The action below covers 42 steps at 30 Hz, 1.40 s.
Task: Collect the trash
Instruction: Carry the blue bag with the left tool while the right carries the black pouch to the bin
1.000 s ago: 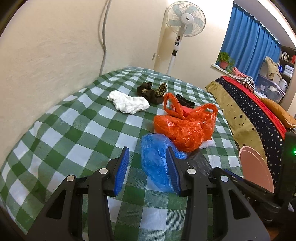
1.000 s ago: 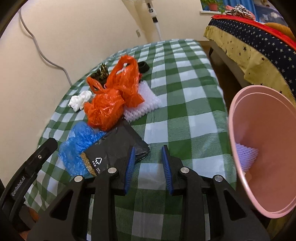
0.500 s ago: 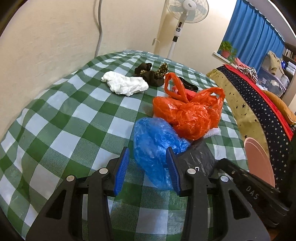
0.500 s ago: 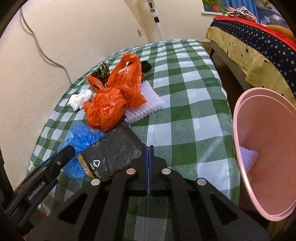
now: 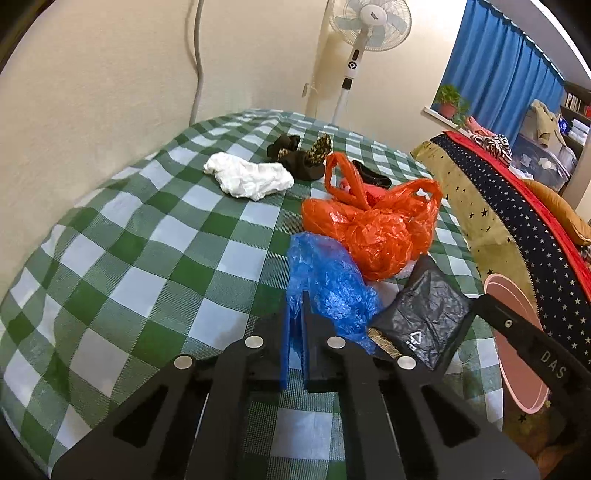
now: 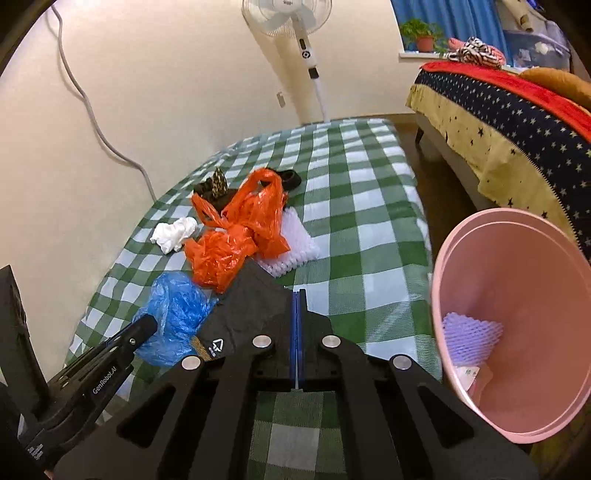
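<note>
On the green checked cloth lie a blue plastic bag (image 5: 332, 284), an orange plastic bag (image 5: 373, 225), a black pouch (image 5: 424, 314), a white crumpled tissue (image 5: 251, 177) and white bubble wrap (image 6: 291, 243). My left gripper (image 5: 294, 314) is shut on the near edge of the blue bag (image 6: 177, 310). My right gripper (image 6: 297, 310) is shut and empty, beside the black pouch (image 6: 247, 314). The pink bin (image 6: 517, 325) stands at the right and holds purple foam netting (image 6: 469, 336).
Dark socks (image 5: 299, 155) and a black band (image 5: 371, 177) lie at the far end of the cloth. A fan (image 5: 365, 29) stands against the wall. A bed with a star blanket (image 6: 517, 122) runs along the right.
My left gripper moved forward and closed on the blue bag. My right gripper closed with nothing between its fingers.
</note>
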Tool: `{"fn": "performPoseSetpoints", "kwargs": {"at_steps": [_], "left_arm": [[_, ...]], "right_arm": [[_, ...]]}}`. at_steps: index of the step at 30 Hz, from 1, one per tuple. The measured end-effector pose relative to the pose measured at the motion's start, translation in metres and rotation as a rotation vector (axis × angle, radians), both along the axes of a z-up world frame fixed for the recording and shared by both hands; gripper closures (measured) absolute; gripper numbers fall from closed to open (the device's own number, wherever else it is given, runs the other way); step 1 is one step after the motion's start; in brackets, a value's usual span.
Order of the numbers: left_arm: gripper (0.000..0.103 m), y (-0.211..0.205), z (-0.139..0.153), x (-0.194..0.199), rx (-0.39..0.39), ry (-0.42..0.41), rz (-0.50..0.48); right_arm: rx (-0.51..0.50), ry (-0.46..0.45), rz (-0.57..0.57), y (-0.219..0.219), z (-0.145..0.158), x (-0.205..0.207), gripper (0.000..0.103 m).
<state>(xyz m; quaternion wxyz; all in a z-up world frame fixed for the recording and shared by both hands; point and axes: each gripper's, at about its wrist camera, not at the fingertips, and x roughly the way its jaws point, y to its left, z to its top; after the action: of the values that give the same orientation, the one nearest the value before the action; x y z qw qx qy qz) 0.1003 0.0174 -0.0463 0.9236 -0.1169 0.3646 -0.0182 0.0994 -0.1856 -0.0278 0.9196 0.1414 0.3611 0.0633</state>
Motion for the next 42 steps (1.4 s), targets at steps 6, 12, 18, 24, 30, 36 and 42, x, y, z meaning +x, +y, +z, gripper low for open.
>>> {"fn": "performPoseSetpoints", "kwargs": {"at_steps": [6,12,18,24,30,36,42], "left_arm": [[0.099,0.0,0.011,-0.01,0.013,-0.034,-0.007],[0.099,0.003,0.017,-0.019,0.034,-0.043,0.008],[0.099,0.005,0.024,-0.028,0.03,-0.057,0.003],[0.099,-0.001,0.033,-0.036,0.039,-0.078,-0.016],[0.099,-0.008,0.043,-0.044,0.043,-0.1,-0.034],[0.099,-0.016,0.051,-0.05,0.044,-0.121,-0.057],[0.099,-0.024,0.056,-0.052,0.034,-0.142,-0.083]], "right_arm": [[0.008,-0.043,-0.017,-0.009,0.014,-0.017,0.103],[0.013,-0.092,-0.046,-0.021,0.03,-0.035,0.103],[0.016,-0.117,-0.073,-0.034,0.041,-0.048,0.103],[0.012,-0.134,-0.092,-0.043,0.049,-0.061,0.103],[-0.003,-0.153,-0.105,-0.049,0.057,-0.072,0.103],[-0.036,-0.178,-0.12,-0.055,0.068,-0.081,0.103],[-0.077,-0.185,-0.139,-0.059,0.074,-0.085,0.103]]}}
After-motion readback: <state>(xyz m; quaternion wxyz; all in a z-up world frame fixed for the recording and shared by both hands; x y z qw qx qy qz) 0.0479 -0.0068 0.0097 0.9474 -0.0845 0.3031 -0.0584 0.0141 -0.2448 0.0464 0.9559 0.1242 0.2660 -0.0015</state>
